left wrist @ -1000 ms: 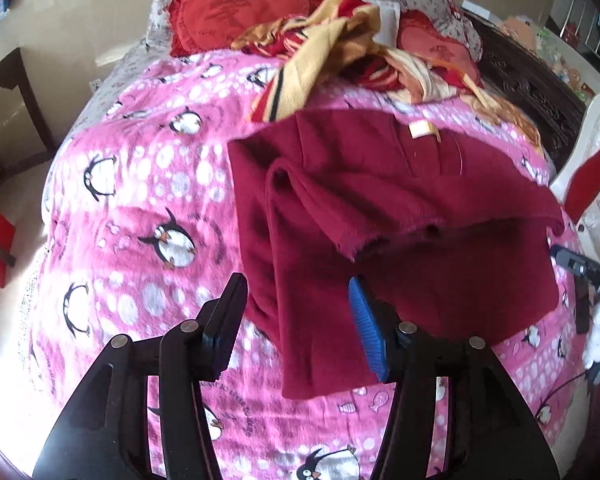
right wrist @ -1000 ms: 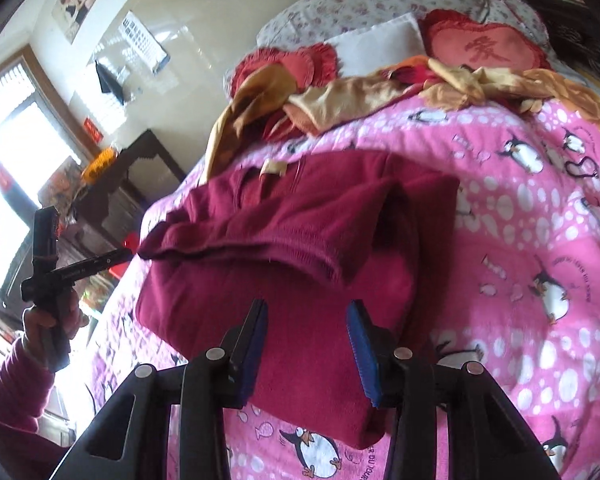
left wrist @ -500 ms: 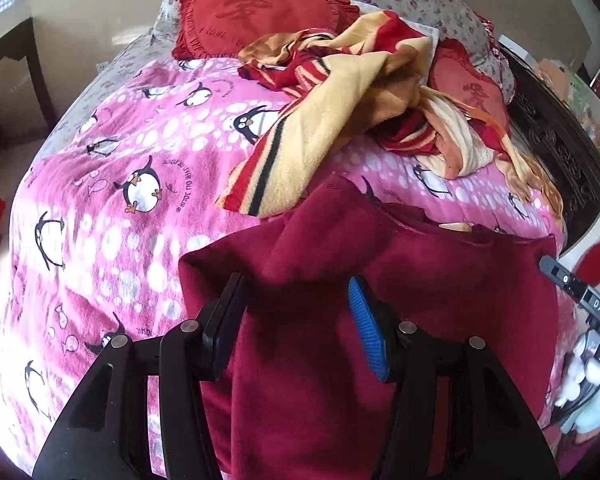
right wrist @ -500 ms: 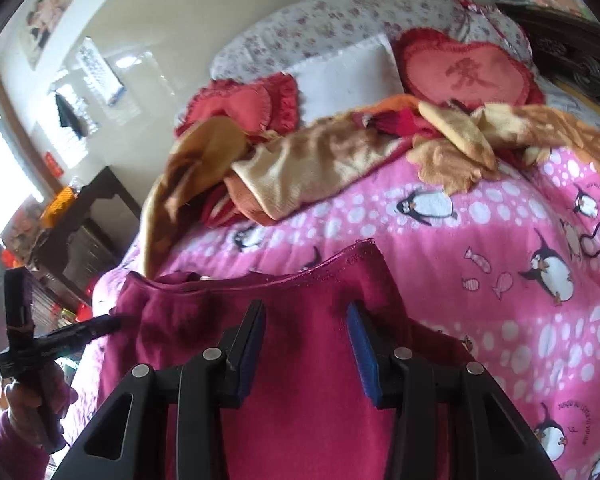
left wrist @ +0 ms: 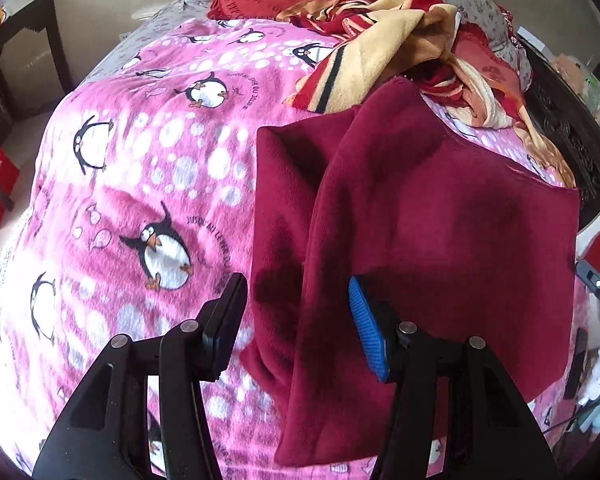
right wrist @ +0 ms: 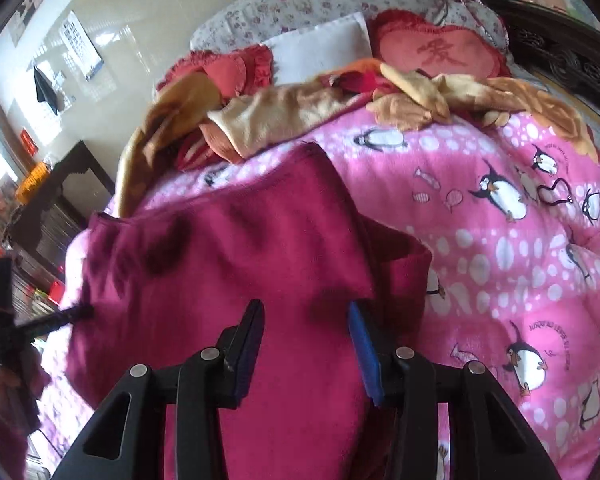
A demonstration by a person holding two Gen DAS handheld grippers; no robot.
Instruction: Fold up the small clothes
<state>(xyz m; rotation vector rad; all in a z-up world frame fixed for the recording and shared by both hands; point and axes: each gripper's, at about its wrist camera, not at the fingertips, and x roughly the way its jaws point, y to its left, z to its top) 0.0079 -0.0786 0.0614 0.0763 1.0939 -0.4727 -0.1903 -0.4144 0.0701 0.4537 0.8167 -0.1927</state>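
Observation:
A burgundy knit garment (left wrist: 440, 220) lies folded on the pink penguin blanket (left wrist: 148, 152), its top layer smooth and reaching up toward the striped cloth pile. My left gripper (left wrist: 296, 292) hovers over the garment's left fold, its jaws apart and pressing on nothing. In the right wrist view the same garment (right wrist: 228, 280) fills the lower middle. My right gripper (right wrist: 305, 320) stands open above its near right part, with fabric showing in the gap below. A hand in a burgundy sleeve holds the left gripper (right wrist: 4, 320) at that view's left edge.
A heap of yellow and red striped cloth (left wrist: 380, 40) lies behind the garment, with red cushions (right wrist: 440, 52) and a flowered pillow further back. A dark carved bed frame (left wrist: 572, 128) runs along the right. A dark wooden table (left wrist: 20, 48) stands by the wall at the left.
Both views swung forward over the bed, then settled closer to the garment. The garment's white neck label no longer shows; a smooth layer now covers the top. Both pairs of jaws keep their gap.

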